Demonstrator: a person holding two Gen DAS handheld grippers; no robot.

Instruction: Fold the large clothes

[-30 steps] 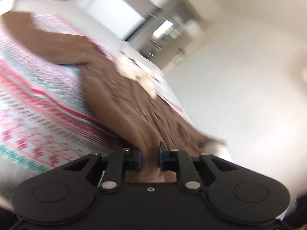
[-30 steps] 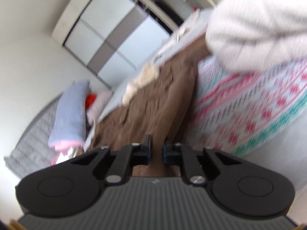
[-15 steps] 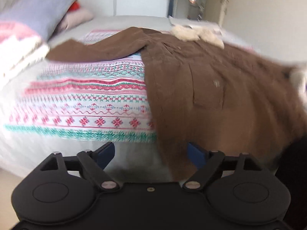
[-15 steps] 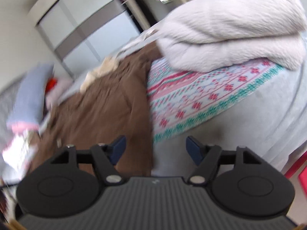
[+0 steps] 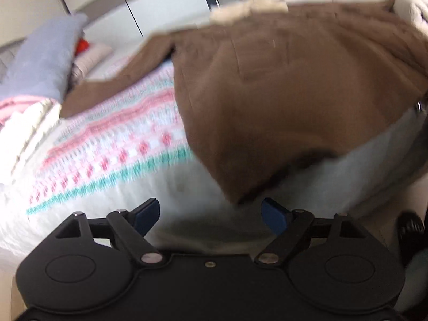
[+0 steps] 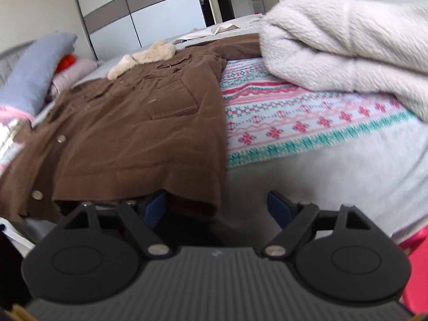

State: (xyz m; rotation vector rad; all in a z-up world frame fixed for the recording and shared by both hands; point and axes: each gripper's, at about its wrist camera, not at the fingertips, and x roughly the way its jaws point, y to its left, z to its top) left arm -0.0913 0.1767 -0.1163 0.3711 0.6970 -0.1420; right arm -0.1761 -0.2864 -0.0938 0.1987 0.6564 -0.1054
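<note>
**Brown coat spread on the bed, hem at my tongs**

The brown coat (image 6: 139, 123) lies flat on the bed (image 6: 334, 182), over the patterned blanket (image 6: 294, 125). Its long axis runs away from me: the hem hangs at the near edge of the bed, the fleece collar (image 6: 144, 58) lies at the far end, so the coat points away towards the wardrobe (image 6: 149, 13).

My right tongs (image 6: 218, 208) are opening, the jaws wide; the hem's right corner sits just above the left jaw, nothing pinched. My left tongs (image 5: 211, 214) stand wide and empty, the hem's other corner just ahead of them, slightly right.

Each hand is near its own corner. One sleeve (image 5: 117, 77) stretches out to the left. A folded fluffy white blanket (image 6: 347, 45) lies well right of the coat.
</note>
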